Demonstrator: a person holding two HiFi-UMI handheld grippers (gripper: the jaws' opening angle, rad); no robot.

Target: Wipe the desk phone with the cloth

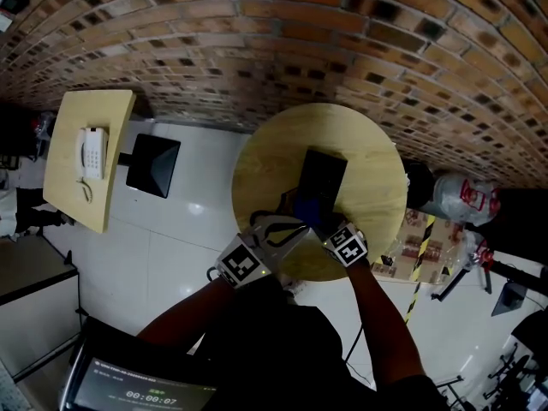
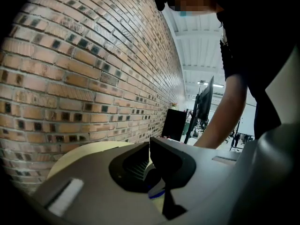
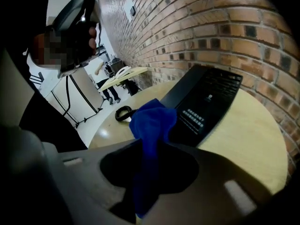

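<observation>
A black desk phone (image 1: pixel 324 176) lies flat in the middle of the round wooden table (image 1: pixel 377 169). In the right gripper view the phone (image 3: pixel 206 100) sits just beyond the jaws, with its coiled cord (image 3: pixel 123 112) to the left. My right gripper (image 3: pixel 150 156) is shut on a blue cloth (image 3: pixel 152 121), which bunches up above the jaws at the phone's near end. In the head view both grippers are at the table's near edge: the right gripper (image 1: pixel 318 223) and the left gripper (image 1: pixel 287 226) beside it. The left gripper (image 2: pixel 151 165) points along the brick wall with its jaws together and a sliver of blue beneath them.
A square wooden table (image 1: pixel 64 165) with a white phone (image 1: pixel 92 152) stands at the left, with a black box (image 1: pixel 154 165) on the floor beside it. Cartons (image 1: pixel 424 240) and a plastic bag (image 1: pixel 462 197) lie right of the round table. The brick wall (image 1: pixel 257 50) runs behind.
</observation>
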